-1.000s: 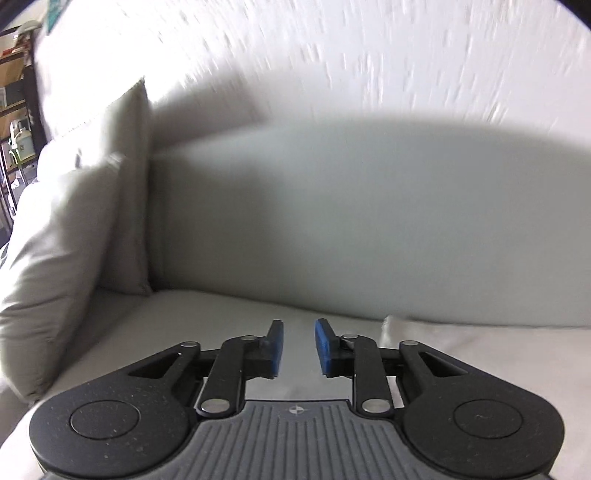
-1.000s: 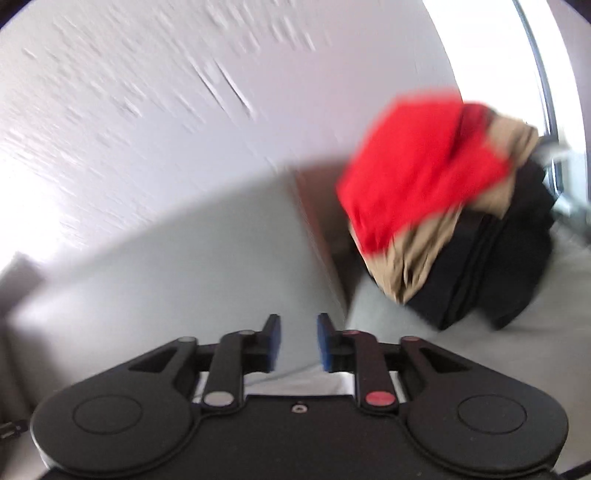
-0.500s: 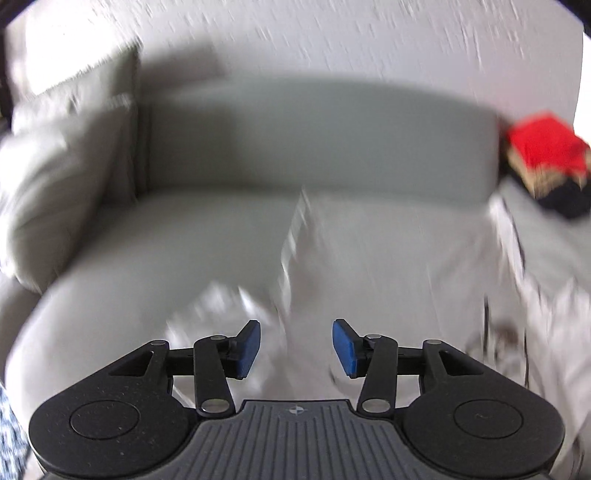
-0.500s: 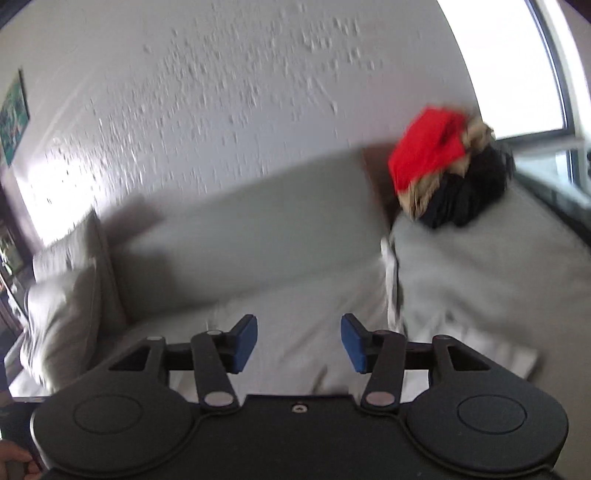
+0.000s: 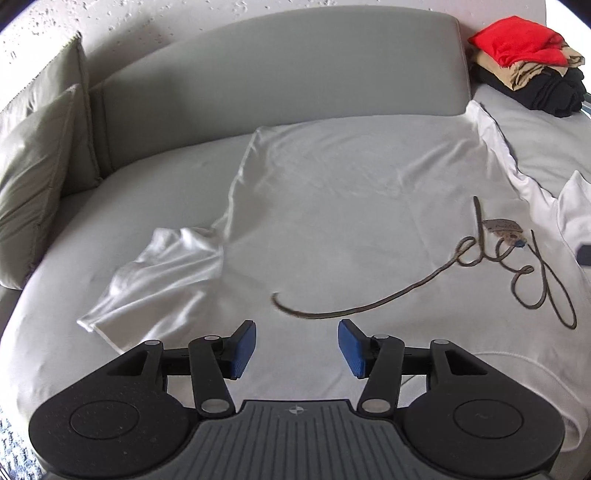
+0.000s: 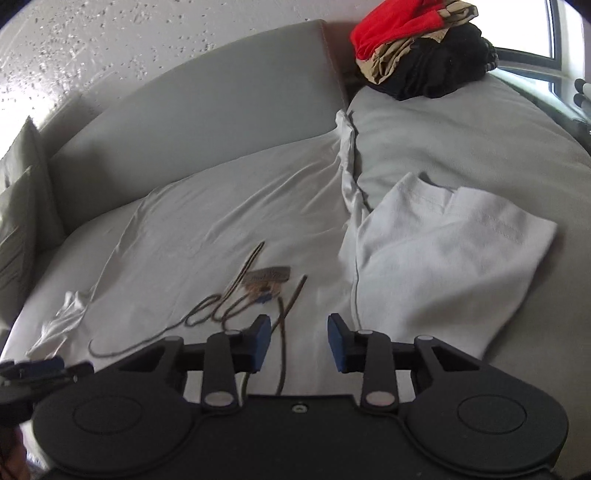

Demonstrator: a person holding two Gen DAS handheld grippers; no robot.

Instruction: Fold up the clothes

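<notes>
A home living room is indicated: a grey sofa (image 5: 280, 88) is set against a textured white wall (image 6: 110, 48), with cushions (image 5: 40, 147) at one end and a window (image 6: 561, 33) beside it.

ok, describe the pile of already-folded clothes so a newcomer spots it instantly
Start at the grey sofa with the white T-shirt spread across its seat. Follow the backrest to its far right end, by the window: the folded pile sits on the cushion there. It is the only stacked, coloured clothing: red on top, tan beneath, black at the bottom.
</notes>
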